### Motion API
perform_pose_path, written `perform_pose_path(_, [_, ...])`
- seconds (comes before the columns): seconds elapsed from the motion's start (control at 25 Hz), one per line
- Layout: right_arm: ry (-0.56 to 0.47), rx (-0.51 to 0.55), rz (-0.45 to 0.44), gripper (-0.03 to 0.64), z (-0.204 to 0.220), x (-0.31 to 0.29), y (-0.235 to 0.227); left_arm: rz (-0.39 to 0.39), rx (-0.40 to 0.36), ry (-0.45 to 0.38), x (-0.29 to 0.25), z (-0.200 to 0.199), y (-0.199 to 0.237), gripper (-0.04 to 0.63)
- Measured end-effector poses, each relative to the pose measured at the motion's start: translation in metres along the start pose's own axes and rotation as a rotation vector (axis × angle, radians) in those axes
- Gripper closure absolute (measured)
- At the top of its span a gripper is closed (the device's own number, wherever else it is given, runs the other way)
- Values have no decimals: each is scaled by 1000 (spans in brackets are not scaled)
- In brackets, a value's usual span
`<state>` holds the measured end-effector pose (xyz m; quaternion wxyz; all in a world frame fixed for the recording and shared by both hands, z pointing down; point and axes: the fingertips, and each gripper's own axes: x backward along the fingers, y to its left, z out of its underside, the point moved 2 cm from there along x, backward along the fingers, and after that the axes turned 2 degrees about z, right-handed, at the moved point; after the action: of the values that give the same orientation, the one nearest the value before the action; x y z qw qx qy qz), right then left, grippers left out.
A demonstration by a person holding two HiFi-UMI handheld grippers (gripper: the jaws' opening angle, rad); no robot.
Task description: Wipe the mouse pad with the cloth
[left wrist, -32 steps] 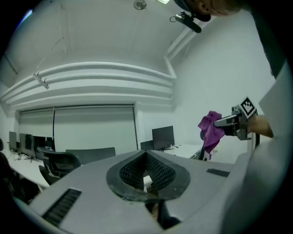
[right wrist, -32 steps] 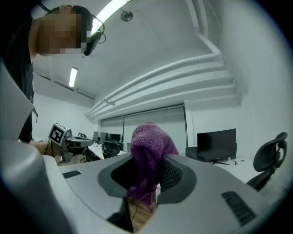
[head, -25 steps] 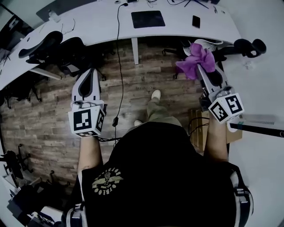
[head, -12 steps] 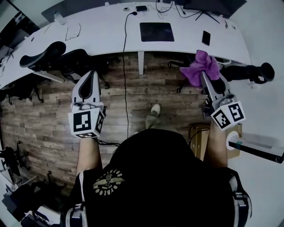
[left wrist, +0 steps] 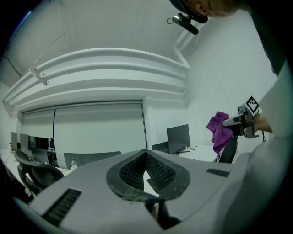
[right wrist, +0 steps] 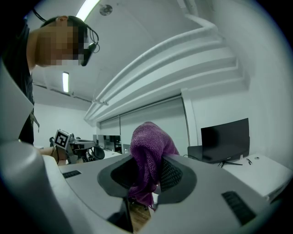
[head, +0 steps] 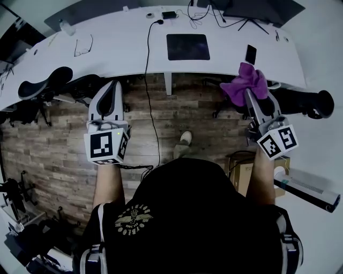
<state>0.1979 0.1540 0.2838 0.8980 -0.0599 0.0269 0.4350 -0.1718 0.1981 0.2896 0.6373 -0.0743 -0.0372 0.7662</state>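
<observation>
A dark mouse pad (head: pixel 187 46) lies flat on the white curved desk (head: pixel 123 45), far ahead of both grippers. My right gripper (head: pixel 250 91) is shut on a purple cloth (head: pixel 245 81), which bunches up above the jaws (right wrist: pixel 149 157) and hangs below them. It hovers over the desk's front edge, right of the pad. My left gripper (head: pixel 109 91) is shut with nothing between its jaws (left wrist: pixel 145 165), held over the wooden floor just short of the desk. From the left gripper view the cloth (left wrist: pixel 219 129) shows at the right.
A black phone (head: pixel 251 54) lies right of the pad. Glasses (head: pixel 82 46) rest at the desk's left, cables (head: pixel 151 80) and a monitor stand (head: pixel 252 12) at the back. Office chairs (head: pixel 45 83) sit under the desk at left, another (head: pixel 300 100) at right. A cardboard box (head: pixel 241 172) stands by my right side.
The desk and mouse pad have drawn nearer and lower in the head view as the person stepped forward. Both grippers keep their hold and pose, the cloth still in the right one.
</observation>
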Motion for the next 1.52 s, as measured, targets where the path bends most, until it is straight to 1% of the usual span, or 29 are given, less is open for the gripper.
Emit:
perform_pose_path(0.2, [-5,-18,-13,508,-3,-16,-28,-16,10,6,-27,-6,-2,592])
perform_pose_path(0.4, [-23,-32,-26,508,-7,-23,-59,-33,-3,-7,-54,-21,-10,594])
perform_pose_path(0.6, [-4,-78,-84,508,-1,-30,-89,-52,-6,-20,-76,-38,-21,593])
perform_pose_path(0.72, [-9,-82,-97,508,-2,-36,-102,-70,-19,-32,-82,-45,-28,593])
perform_pose_path(0.92, [-27,-93,-110,508,-3,-44,-112,-88,-34,11,-86,-37,-27,592])
perform_pose_path(1.08, [-11,-105,-112,508,4,-52,-118,-97,-30,25,-90,-29,-25,592])
perform_pose_path(1.24, [-7,-108,-104,508,7,-57,-121,-87,-33,33,-101,-22,-23,593])
perform_pose_path(1.52, [-3,-126,-75,508,9,-79,-134,-51,-48,23,-142,-19,-17,594])
